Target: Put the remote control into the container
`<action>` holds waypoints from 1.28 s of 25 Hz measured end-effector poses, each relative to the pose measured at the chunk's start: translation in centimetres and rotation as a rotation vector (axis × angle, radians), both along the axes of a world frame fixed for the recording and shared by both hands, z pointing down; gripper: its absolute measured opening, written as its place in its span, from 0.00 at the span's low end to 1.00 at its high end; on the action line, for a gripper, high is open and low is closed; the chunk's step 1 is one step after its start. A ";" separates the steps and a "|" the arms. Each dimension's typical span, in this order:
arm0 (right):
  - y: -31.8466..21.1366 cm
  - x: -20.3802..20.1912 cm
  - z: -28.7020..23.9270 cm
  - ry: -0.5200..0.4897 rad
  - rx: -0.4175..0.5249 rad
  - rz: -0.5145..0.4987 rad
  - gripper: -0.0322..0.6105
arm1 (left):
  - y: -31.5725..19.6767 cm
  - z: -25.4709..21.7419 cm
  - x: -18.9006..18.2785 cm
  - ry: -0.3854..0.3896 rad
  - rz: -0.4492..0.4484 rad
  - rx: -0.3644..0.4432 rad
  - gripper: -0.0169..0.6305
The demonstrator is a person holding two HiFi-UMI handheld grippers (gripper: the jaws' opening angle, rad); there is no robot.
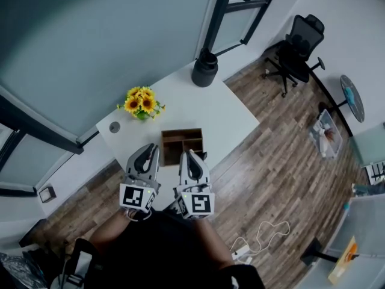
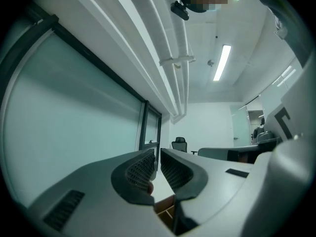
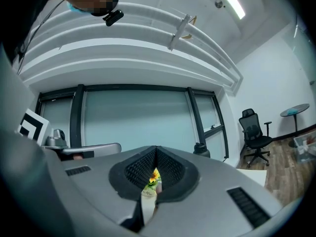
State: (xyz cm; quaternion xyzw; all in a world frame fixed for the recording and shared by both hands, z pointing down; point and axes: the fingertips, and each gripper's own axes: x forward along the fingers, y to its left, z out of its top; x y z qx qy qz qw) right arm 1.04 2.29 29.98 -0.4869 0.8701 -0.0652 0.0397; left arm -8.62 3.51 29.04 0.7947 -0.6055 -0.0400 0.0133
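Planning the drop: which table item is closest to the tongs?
The wooden container, right before the left tongs and right tongs; sunflowers and black jug stand farther back.

The table (image 1: 207,110) is white, the container (image 1: 182,132) brown, the sunflowers (image 1: 141,102) yellow.

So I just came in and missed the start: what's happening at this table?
A person holds the left gripper and right gripper side by side over the near edge of the table, both shut and empty. The container sits just beyond them, with sunflowers further back. No remote shows in any view.
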 end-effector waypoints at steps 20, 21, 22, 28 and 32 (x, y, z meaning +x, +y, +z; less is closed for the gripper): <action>2.9 -4.6 1.3 0.018 -0.025 -0.073 0.05 | 1.8 1.4 -4.5 0.001 -0.064 -0.057 0.04; 3.0 -4.8 1.2 0.015 -0.025 -0.072 0.05 | 1.8 1.5 -4.6 0.001 -0.061 -0.060 0.04; 3.1 -4.9 1.1 0.009 -0.022 -0.069 0.05 | 1.8 1.5 -4.6 0.005 -0.059 -0.062 0.04; 3.3 -5.1 0.8 0.005 -0.011 -0.057 0.05 | 1.7 2.1 -4.4 0.010 -0.038 -0.078 0.04; 3.2 -4.5 1.3 0.022 -0.029 -0.057 0.05 | 1.4 2.1 -4.1 0.013 -0.033 -0.081 0.04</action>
